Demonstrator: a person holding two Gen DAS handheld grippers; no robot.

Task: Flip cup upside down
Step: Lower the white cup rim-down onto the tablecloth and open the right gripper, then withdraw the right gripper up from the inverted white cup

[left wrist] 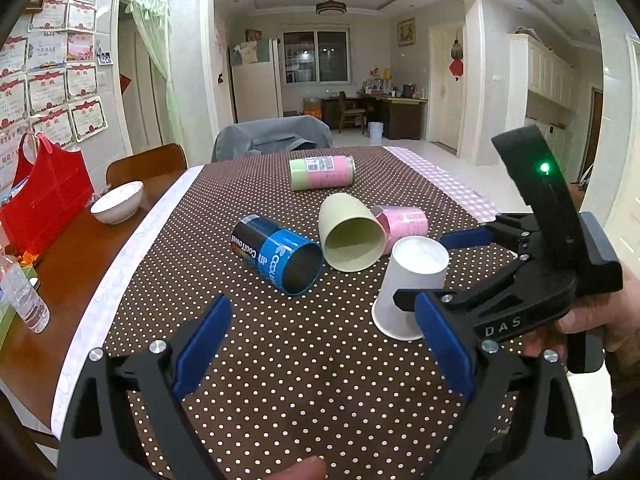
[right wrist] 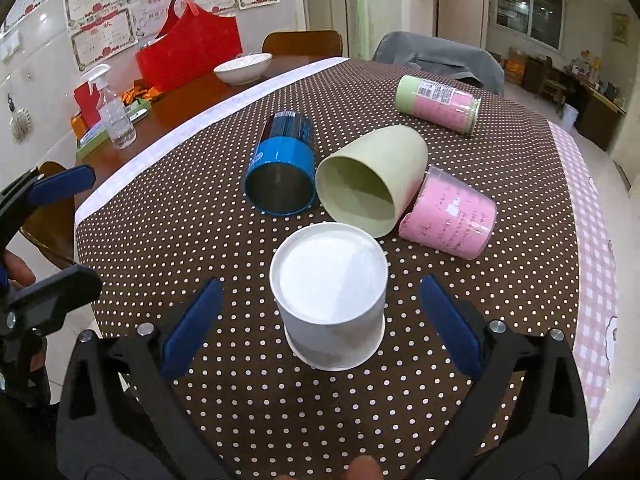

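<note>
Jaws spread wide on the right gripper [right wrist: 320, 320] flank the white paper cup [right wrist: 330, 300] without touching; it stands mouth-down on the bench [right wrist: 520, 280], apparently flipped already. The left gripper [left wrist: 320, 356], likewise released, hovers nearby, holding nothing.

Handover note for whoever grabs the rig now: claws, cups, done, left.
Left claw: open, empty, hovering above the dotted tablecloth, short of the cups.
Right claw: open, its fingers either side of the white paper cup, not gripping.
White paper cup: upside down, mouth on the cloth, base up. That one looks done.
Lying on their sides: blue can, green cup, pink cup, and further back the green-and-pink tube.
Left: if the others count too, probably stand each one mouth-down, nearest first.
</note>
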